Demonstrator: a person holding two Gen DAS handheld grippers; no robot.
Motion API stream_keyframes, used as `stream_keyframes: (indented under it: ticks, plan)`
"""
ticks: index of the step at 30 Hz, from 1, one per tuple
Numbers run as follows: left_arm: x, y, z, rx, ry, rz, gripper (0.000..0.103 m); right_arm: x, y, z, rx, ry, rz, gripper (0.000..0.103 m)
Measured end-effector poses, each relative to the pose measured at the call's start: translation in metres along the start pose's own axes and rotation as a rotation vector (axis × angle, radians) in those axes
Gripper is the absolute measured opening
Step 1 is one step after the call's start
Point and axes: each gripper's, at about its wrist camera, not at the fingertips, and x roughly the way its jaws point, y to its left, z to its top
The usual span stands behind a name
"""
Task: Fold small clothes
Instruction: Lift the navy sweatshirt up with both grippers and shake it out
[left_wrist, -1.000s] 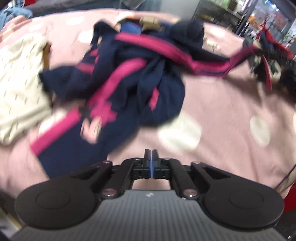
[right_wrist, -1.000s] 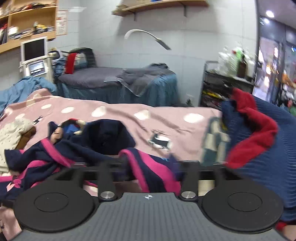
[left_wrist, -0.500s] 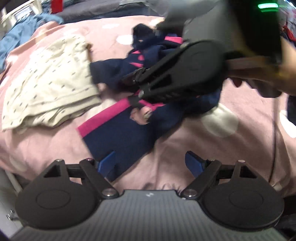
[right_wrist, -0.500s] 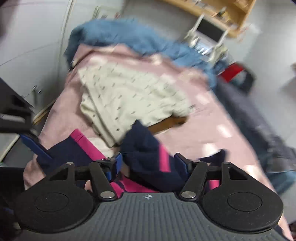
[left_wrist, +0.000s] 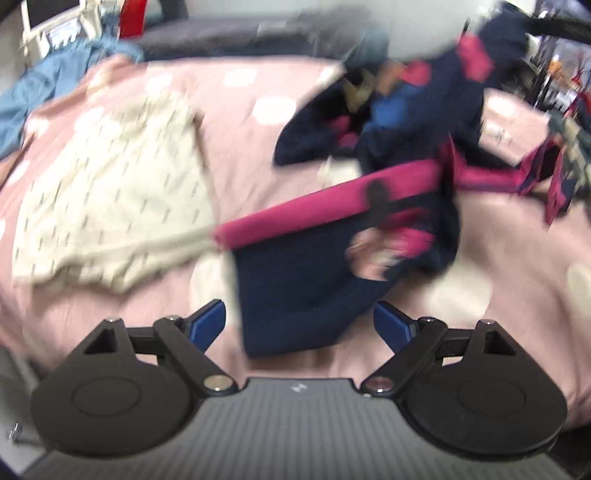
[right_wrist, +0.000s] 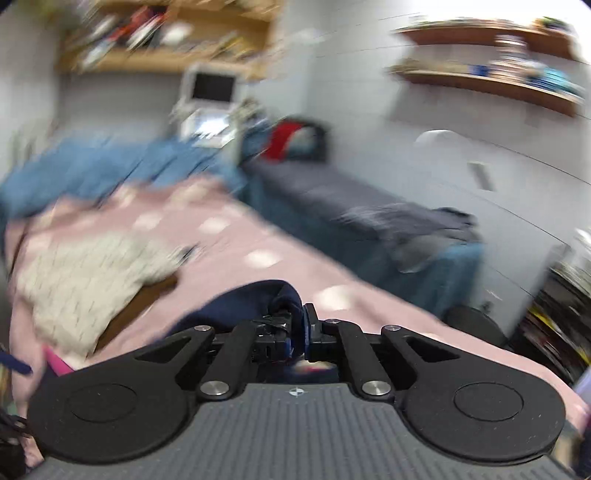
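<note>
A navy garment with pink bands (left_wrist: 303, 280) lies crumpled on the pink spotted bedspread (left_wrist: 240, 122); its far part is lifted at the upper right. My left gripper (left_wrist: 299, 325) hovers over its near hem, jaws still opening, the hem lying between the blue pads without being pressed. In the right wrist view my right gripper (right_wrist: 300, 326) is closing, its pads pinched on a fold of the navy fabric (right_wrist: 251, 299), held above the bedspread (right_wrist: 258, 236). Both views are blurred by motion.
A cream patterned garment (left_wrist: 110, 192) lies spread at the left of the bed, seen too in the right wrist view (right_wrist: 85, 280). A blue blanket (right_wrist: 92, 166) is bunched at the far end. A grey bed (right_wrist: 332, 192) and wall shelves (right_wrist: 480, 81) stand beyond.
My left gripper went from shut to wide open. My right gripper went from open to pinched on the navy fabric and swung upward, drawing the garment's far part up.
</note>
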Motion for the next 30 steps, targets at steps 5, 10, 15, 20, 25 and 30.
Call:
stream_keyframes:
  ticks: [5,10,15,20,25,30]
  plan:
    - [-0.019,-0.028,0.048,0.062,-0.17,-0.101,0.088,-0.09,-0.038,0.007,0.056,-0.118,-0.138,0.009]
    - [-0.03,-0.068,0.091,0.131,-0.272,-0.194,0.093,-0.147,-0.021,0.026,0.047,-0.255,-0.053,0.009]
    - [-0.035,-0.116,0.085,0.228,-0.279,-0.246,0.093,-0.144,0.004,0.046,-0.016,-0.314,0.027,0.009]
    - [-0.042,-0.132,0.057,0.192,-0.324,-0.126,0.089,-0.135,0.009,0.067,-0.01,-0.374,0.086,0.009]
    - [-0.076,-0.094,0.058,-0.072,-0.403,-0.302,0.087,-0.133,0.028,0.065,-0.051,-0.373,0.103,0.009]
    - [-0.062,-0.099,0.066,-0.094,-0.319,-0.391,0.071,-0.132,0.029,0.059,-0.023,-0.347,0.114,0.009]
